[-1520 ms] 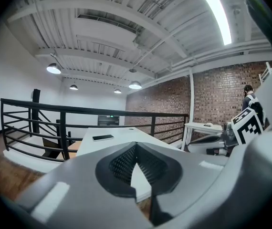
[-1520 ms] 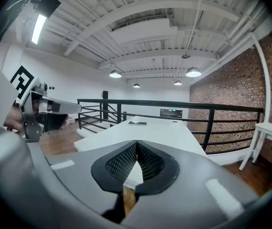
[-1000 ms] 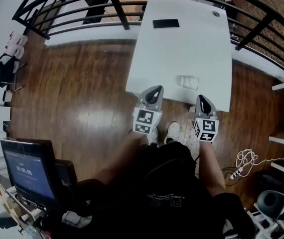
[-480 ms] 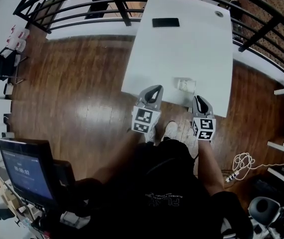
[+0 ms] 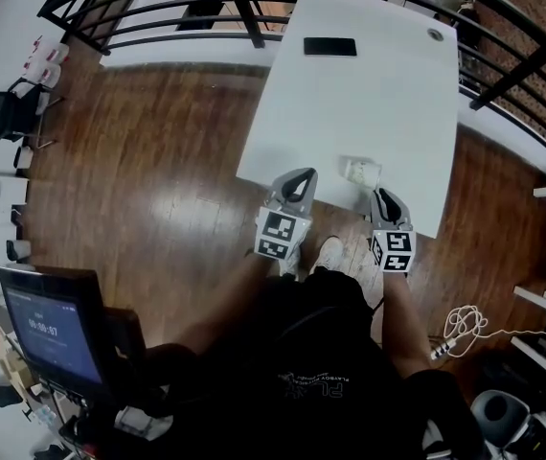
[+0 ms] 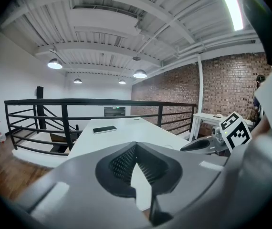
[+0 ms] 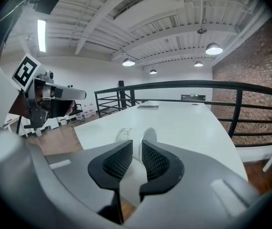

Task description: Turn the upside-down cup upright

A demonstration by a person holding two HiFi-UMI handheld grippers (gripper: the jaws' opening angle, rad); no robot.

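Observation:
A clear plastic cup [image 5: 361,170] lies on its side near the front edge of the white table [image 5: 369,84]. In the right gripper view the cup [image 7: 122,134] rests just beyond my right gripper [image 7: 137,146], its rim showing through the gap. The jaws have just been opening, and the pads stand apart with nothing pressed between them. In the head view the right gripper [image 5: 386,202] is close behind the cup. My left gripper [image 5: 298,184] hovers at the table's front edge, left of the cup, its tips touching and empty [image 6: 136,145].
A black phone [image 5: 329,47] lies at the table's far end, with a small round fitting [image 5: 435,34] near the far right corner. Black railing [image 5: 206,12] runs behind the table. Wooden floor lies to the left, and a monitor [image 5: 48,329] stands at my lower left.
My right gripper has come a little lower and nearer to the cup. The left gripper has stayed at the table edge. The cup has not moved on the table.

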